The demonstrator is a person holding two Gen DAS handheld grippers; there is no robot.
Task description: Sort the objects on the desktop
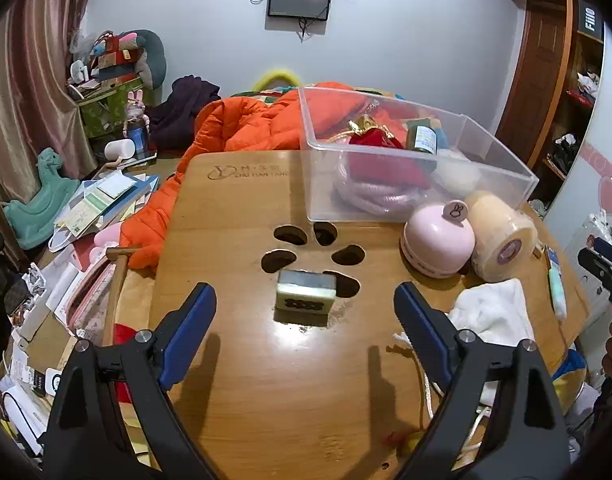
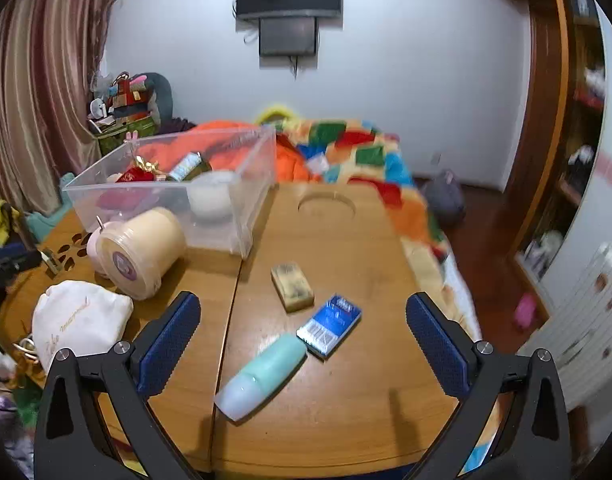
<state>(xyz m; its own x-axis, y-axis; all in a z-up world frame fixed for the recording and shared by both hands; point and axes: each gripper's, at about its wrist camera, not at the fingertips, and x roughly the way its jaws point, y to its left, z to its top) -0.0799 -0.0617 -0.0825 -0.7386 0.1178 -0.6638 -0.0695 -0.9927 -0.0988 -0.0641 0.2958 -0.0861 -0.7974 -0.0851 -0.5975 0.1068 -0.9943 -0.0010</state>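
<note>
In the left wrist view my left gripper (image 1: 306, 300) stands open, with a pale green mahjong tile (image 1: 306, 297) lying on the wooden table (image 1: 265, 380) just ahead between its fingers. Behind it sits a clear plastic bin (image 1: 406, 168) holding a red pouch (image 1: 372, 138), a small bottle (image 1: 422, 138) and a coiled cord. In the right wrist view my right gripper (image 2: 303, 312) is open above a mint and white tube (image 2: 261, 376), a blue card box (image 2: 330, 326) and a tan block (image 2: 291, 286). The clear bin (image 2: 177, 192) stands far left.
A pink round gadget (image 1: 438, 240), a cream tape roll (image 1: 500, 236) and a white drawstring bag (image 1: 492, 312) lie right of the tile. Paw-shaped cut-outs (image 1: 314, 248) pierce the tabletop. An orange jacket (image 1: 233, 128) and papers (image 1: 101, 200) crowd the left side. The patchwork bed (image 2: 358, 160) lies beyond.
</note>
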